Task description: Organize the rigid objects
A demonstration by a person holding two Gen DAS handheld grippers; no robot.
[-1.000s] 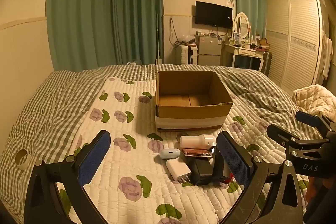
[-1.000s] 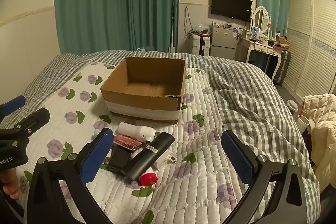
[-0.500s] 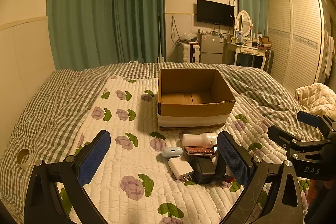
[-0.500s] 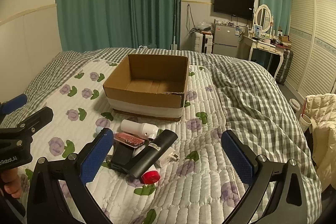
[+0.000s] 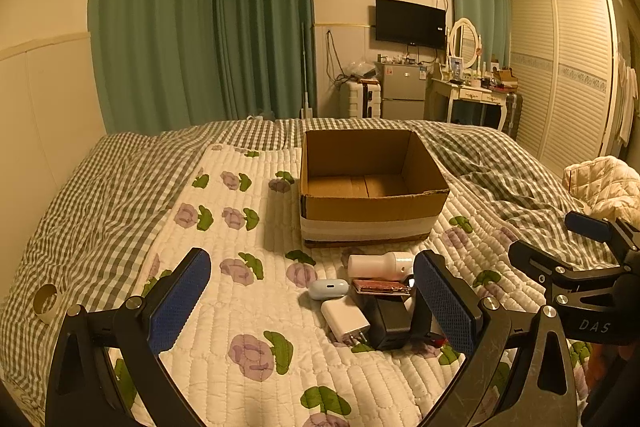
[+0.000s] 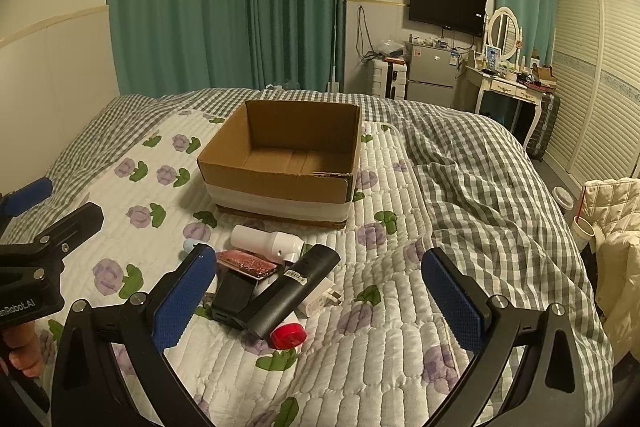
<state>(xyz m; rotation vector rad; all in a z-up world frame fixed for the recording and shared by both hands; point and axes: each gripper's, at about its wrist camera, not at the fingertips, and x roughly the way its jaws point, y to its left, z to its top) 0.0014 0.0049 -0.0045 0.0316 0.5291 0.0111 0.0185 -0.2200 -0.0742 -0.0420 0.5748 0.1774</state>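
I have both tools hovering over the bed with nothing between their pads. My left hand-held gripper is spread wide, empty, touching nothing; the right hand-held gripper is equally wide and empty.

The cardboard box sits open on the flowered quilt, and only its bare floor shows inside. Just in front of it lies a tight cluster of small things. The white bottle lies on its side nearest the box. Beside it is the pale blue earbud case, then the reddish flat case, the white charger and the black power bank, all touching or overlapping.

From the left camera, my right finger hides the far side of the pile. The right camera opens that up: a black cylinder lies diagonally across the heap, its low end just beside a red cap, with a white plug peeking from under it. There the earbud case is mostly hidden behind a blue pad.

Only the left camera shows a tape roll at the left edge of the checked bedspread. Each camera catches the other tool at its side edge.
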